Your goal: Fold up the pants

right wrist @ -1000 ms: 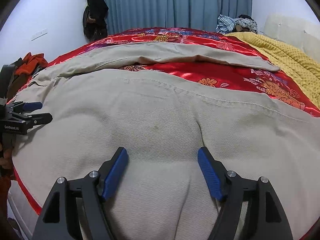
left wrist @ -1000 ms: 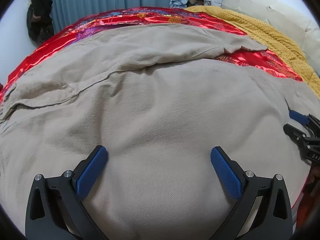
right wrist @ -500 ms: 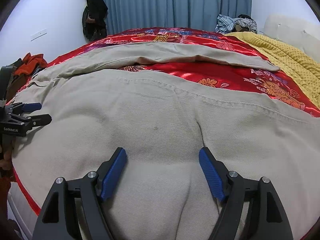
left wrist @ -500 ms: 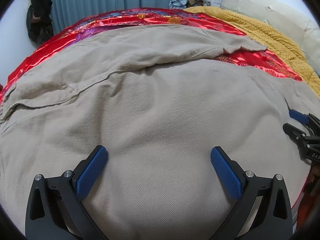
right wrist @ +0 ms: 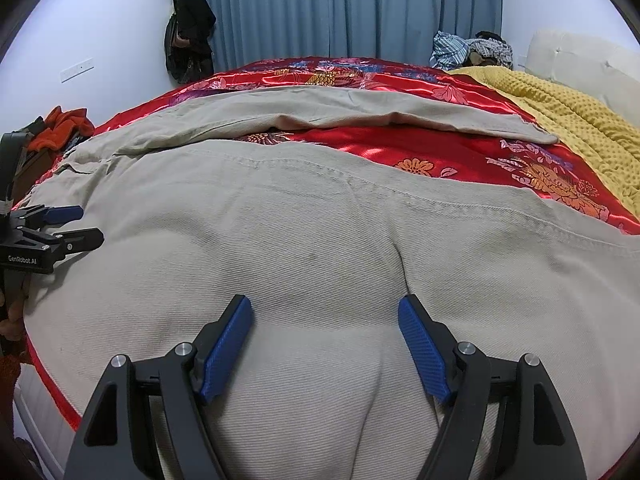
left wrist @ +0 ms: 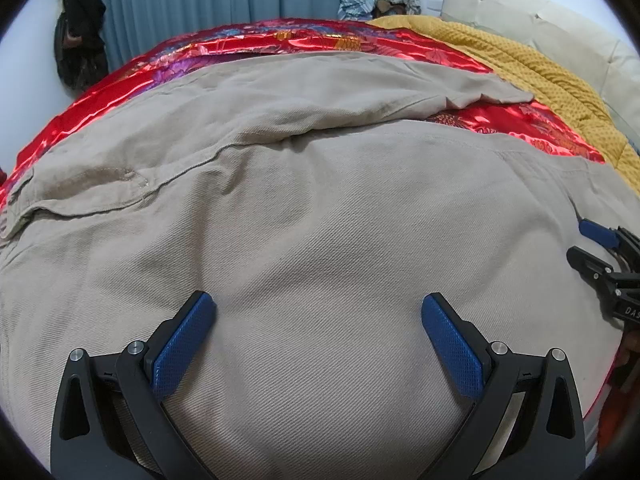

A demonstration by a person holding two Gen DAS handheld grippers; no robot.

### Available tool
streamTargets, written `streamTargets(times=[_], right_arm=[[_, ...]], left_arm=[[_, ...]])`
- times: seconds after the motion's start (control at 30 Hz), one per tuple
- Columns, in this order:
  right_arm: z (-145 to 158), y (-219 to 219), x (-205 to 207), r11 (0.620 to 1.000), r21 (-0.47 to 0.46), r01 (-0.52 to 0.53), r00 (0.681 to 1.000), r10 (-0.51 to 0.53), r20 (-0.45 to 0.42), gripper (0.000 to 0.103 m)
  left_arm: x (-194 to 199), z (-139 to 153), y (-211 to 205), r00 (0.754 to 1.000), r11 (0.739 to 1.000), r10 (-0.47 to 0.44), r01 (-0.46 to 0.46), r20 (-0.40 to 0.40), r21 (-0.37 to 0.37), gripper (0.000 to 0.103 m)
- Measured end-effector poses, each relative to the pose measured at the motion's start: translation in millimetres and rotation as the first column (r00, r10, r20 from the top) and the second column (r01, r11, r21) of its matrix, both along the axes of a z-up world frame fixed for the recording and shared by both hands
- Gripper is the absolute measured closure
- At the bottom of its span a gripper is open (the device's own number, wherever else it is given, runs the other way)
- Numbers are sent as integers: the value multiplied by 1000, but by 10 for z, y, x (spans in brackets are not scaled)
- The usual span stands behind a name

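Observation:
Beige pants (left wrist: 320,220) lie spread across a red floral bedspread (left wrist: 304,40), both legs running toward the far right with a strip of red showing between them. My left gripper (left wrist: 320,308) hovers open just above the near leg, its blue pads (left wrist: 180,344) wide apart with only flat cloth below. In the right wrist view the same pants (right wrist: 320,208) fill the frame and my right gripper (right wrist: 326,308) stands open over a crease in the cloth. Each gripper shows at the edge of the other's view: the right gripper (left wrist: 600,248), the left gripper (right wrist: 68,224).
A mustard knitted blanket (right wrist: 568,120) covers the bed's right side, with a cream headboard (left wrist: 540,24) behind it. Blue curtains (right wrist: 360,8) hang at the back, a dark bag (right wrist: 188,28) on the wall. Orange clothes (right wrist: 64,124) pile at the left, bundled laundry (right wrist: 472,48) at the far end.

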State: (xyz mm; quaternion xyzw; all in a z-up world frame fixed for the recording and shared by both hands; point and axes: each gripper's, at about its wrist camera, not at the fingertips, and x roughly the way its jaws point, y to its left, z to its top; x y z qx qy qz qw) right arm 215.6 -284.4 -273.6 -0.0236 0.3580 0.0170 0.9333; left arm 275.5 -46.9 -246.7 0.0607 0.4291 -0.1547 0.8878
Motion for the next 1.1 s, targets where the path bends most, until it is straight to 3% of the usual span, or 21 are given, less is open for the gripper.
streamTargets(times=[0.7,0.83,0.93,1.1], right_arm=[[5,0,11,1000,1,2,1000,-2,-4,26],[110,21,108,1000,-18,10,995,-12,-103,26],[333,-61,150,999,46,14,980,-4,-201,26],[905,-709,253,966,257,30,996,-8,-86,22]], left_arm=[[-1,12,-10,1000,1000,3,-3,-3,3,1],[35,149,-51,997,999,32,-29,-74,39,1],[71,388,-16,992,998,55,-56,-115,-5,1],[438,947,210,992,983,129,-127,8,-133,1]])
